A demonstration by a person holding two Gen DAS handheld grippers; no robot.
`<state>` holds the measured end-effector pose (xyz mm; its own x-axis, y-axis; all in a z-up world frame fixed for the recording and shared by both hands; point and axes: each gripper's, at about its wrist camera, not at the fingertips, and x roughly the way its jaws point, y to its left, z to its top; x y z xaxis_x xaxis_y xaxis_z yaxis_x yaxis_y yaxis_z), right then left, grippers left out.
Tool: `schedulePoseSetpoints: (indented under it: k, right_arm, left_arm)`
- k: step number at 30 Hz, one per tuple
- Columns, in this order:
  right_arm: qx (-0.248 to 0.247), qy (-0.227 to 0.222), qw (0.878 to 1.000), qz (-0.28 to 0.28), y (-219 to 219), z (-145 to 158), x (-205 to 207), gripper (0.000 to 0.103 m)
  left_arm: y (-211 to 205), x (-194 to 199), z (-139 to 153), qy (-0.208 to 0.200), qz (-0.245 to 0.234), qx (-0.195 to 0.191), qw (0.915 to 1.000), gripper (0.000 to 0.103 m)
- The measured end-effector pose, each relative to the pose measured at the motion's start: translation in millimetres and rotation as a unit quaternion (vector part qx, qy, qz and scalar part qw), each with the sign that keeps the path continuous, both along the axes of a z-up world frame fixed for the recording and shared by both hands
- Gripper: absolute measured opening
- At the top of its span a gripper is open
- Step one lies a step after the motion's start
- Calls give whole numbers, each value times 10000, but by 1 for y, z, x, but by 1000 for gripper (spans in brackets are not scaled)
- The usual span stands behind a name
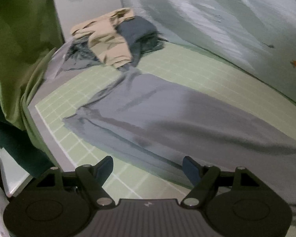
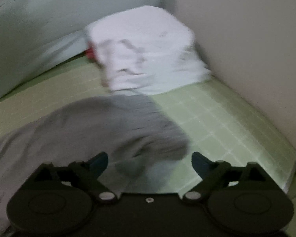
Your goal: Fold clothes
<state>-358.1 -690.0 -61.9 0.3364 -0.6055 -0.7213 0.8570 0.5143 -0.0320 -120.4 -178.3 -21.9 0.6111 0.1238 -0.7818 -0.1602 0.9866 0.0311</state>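
While both sets of jaws stand spread wide and grasp nothing, the grey garment (image 1: 177,118) lies flat on the green gridded mat (image 1: 217,73) directly ahead of each of them; seen from the left gripper (image 1: 148,167), its long axis runs from the near right toward the far left, narrowing to a thin end that points at the pile of clothes (image 1: 112,41) in the far left corner of the mat; the near edge of the cloth passes just ahead of the left jaws, so that arm seems fractionally the closer, though the two look much alike; from the right gripper (image 2: 150,164), the garment's (image 2: 100,126) blunt end sits just in front of and slightly left of the gap, with bare mat (image 2: 227,122) to the right; a folded white stack (image 2: 146,59) rests at the far edge of the mat, touching or overlapping the grey cloth's far end; I cannot tell which. Both views are blurred; the garment's type, its hems and seams cannot be made out; its near right part is cut off by the frame, and a small red thing (image 2: 90,53) beside the white stack is too smeared to identify; green fabric (image 1: 19,49) hangs off the mat's left edge.
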Motion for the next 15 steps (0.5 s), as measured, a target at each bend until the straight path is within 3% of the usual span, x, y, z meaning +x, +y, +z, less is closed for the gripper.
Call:
schedulePoseSetpoints:
  k: [10, 13, 15]
  right_arm:
    - [137, 34, 9977, 658, 116, 3, 79, 103]
    - [279, -20, 9974, 660, 161, 6, 103, 103]
    - [320, -24, 9969, 717, 190, 7, 118, 103]
  left_arm:
    - [108, 66, -24, 263, 225, -385, 9987, 78]
    - [146, 92, -37, 402, 235, -601, 9971, 74]
    - [166, 110, -49, 552, 208, -756, 9954, 67]
